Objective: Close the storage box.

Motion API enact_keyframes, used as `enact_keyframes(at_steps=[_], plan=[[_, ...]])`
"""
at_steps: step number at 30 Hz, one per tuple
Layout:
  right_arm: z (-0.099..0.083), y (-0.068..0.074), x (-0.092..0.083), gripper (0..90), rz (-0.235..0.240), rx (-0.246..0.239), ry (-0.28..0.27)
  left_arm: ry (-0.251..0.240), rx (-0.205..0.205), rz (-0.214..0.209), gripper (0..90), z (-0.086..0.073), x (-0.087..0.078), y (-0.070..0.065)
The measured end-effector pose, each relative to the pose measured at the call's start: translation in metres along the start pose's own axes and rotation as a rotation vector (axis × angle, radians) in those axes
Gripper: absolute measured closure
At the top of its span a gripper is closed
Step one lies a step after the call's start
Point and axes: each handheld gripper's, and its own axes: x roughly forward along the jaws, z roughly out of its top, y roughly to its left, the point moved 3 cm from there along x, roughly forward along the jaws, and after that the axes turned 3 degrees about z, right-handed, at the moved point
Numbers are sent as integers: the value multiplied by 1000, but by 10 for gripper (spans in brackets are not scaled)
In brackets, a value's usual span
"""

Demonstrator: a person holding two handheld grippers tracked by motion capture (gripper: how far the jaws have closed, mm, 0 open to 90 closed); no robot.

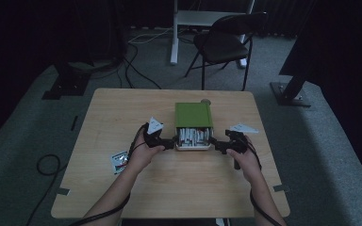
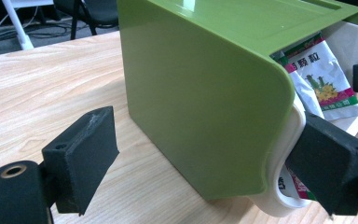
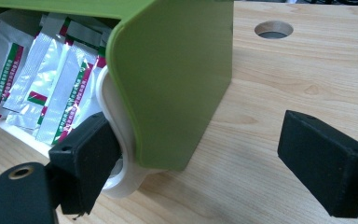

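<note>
A green box [image 1: 193, 114] lies on the wooden table [image 1: 179, 188], its open end facing me. A white tray [image 1: 193, 147] full of several silver sachets [image 1: 194, 135] sticks out of it. My left gripper [image 1: 169, 142] is at the box's front left corner and my right gripper [image 1: 218, 145] at its front right corner. In the left gripper view the open left gripper [image 2: 209, 130] straddles the corner of the green box [image 2: 200, 102]; one jaw touches the tray's rim [image 2: 286, 140], the other stands clear. The right gripper [image 3: 198, 128] is open likewise, one jaw against the tray's rim [image 3: 116, 135].
A loose sachet [image 1: 119, 161] lies on the table left of my left hand. A round hole [image 3: 273, 29] pierces the tabletop behind the box. A black chair [image 1: 224, 42] and a white desk leg [image 1: 174, 37] stand on the floor beyond, with cables [image 1: 136, 70].
</note>
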Motion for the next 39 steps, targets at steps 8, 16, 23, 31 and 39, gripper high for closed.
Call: enact_keyframes(at_steps=[8,16,23,31,39], plan=[[2,-1,3,125,-17,9,0,-10,-10,9,126,1,3,2],[3,-2,6,124,-29,28,-9,-3,-9,26,125,3,5,3],[3,-2,7,121,-34,33,-11,0,-1,35,125,4,5,4],[3,2,10,129,-19,34,-20,-11,-30,11,139,3,4,1],[3,6,5,127,-11,46,-48,-24,-48,-36,150,4,-4,-7]])
